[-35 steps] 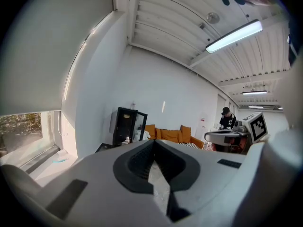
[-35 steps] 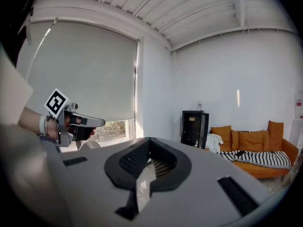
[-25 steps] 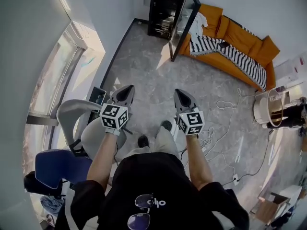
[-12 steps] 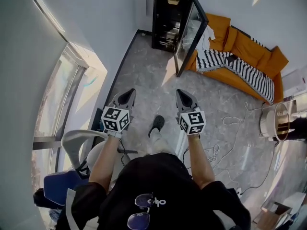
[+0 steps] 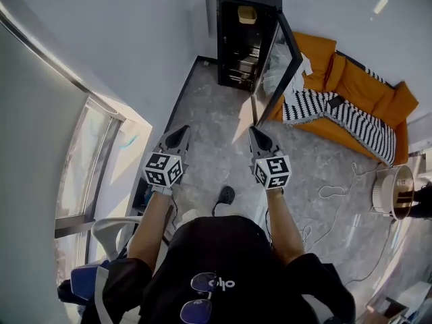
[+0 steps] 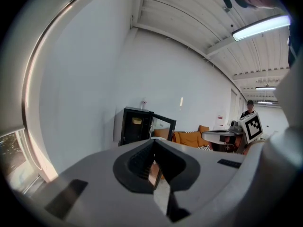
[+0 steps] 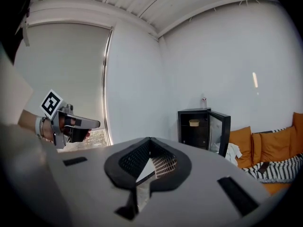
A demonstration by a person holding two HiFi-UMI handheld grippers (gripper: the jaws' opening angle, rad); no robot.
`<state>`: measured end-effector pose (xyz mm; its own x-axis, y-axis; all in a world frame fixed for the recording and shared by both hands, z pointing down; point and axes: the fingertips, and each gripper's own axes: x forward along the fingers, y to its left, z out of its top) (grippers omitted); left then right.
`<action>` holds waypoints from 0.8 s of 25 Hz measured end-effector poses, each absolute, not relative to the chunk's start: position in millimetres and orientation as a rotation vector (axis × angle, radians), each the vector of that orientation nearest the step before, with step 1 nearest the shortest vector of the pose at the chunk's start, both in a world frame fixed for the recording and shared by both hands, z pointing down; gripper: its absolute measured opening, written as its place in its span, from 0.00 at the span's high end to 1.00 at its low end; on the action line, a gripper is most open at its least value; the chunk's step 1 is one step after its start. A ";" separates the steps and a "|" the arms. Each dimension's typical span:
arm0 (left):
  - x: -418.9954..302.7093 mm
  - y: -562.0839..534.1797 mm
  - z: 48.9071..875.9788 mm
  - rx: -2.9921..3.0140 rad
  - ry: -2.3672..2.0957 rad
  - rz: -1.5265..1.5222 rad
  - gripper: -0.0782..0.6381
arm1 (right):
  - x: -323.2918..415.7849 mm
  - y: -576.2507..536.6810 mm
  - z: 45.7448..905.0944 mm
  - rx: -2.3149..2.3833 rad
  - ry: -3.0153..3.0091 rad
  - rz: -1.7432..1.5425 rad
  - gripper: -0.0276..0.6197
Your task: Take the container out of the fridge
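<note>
Left gripper [image 5: 179, 133]: its own view is showing the jaws meeting at the tips. They are closed on nothing and touching nothing. Right gripper [image 5: 256, 135]: the jaws are likewise pressing together at the tips, with only floor showing through the slot behind them.

The container [image 5: 247, 14], pale yellow, is sitting on the top shelf inside the black fridge [image 5: 236, 42], well apart from both grippers. The glass-fronted fridge door [image 5: 275, 66] is standing open, swinging out toward the orange sofa [image 5: 364, 86].

The fridge is standing against a white wall on a grey marbled floor [image 5: 216, 106]. A black-and-white striped blanket [image 5: 337, 113] is lying over the sofa, just beside the fridge. A window [image 5: 88, 167] is running along the person's left. White cables [image 5: 331, 194] are trailing over the floor to the right, and a white chair [image 5: 111, 229] is standing behind the left arm.

The person is standing with both forearms reaching forward, side by side and apart. The grippers are hanging level above the floor, both pointing toward the fridge. One dark shoe [image 5: 226, 194] is showing between the arms.
</note>
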<state>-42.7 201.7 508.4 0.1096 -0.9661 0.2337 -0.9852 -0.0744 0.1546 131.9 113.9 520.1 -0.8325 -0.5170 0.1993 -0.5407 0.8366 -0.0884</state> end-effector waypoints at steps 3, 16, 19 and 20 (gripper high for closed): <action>-52.8 170.0 511.4 2.104 -1.930 0.106 0.89 | 119.4 80.7 519.5 0.818 -2.855 0.221 0.95; -106.6 20.6 520.6 2.160 -1.855 0.100 0.89 | 62.8 -51.6 527.3 0.874 -2.820 0.231 0.95; -127.5 -26.9 518.3 2.191 -1.824 0.086 0.89 | 41.3 -91.1 523.9 0.904 -2.806 0.220 0.95; -135.4 -42.9 516.3 2.201 -1.812 0.081 0.89 | 33.1 -104.7 521.7 0.914 -2.800 0.217 0.95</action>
<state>-135.4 -42.9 516.3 0.2078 -0.9521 0.2243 -0.9684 -0.1679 0.1846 33.1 -104.7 521.7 -0.7925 -0.5680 0.2222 -0.5954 0.7994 -0.0801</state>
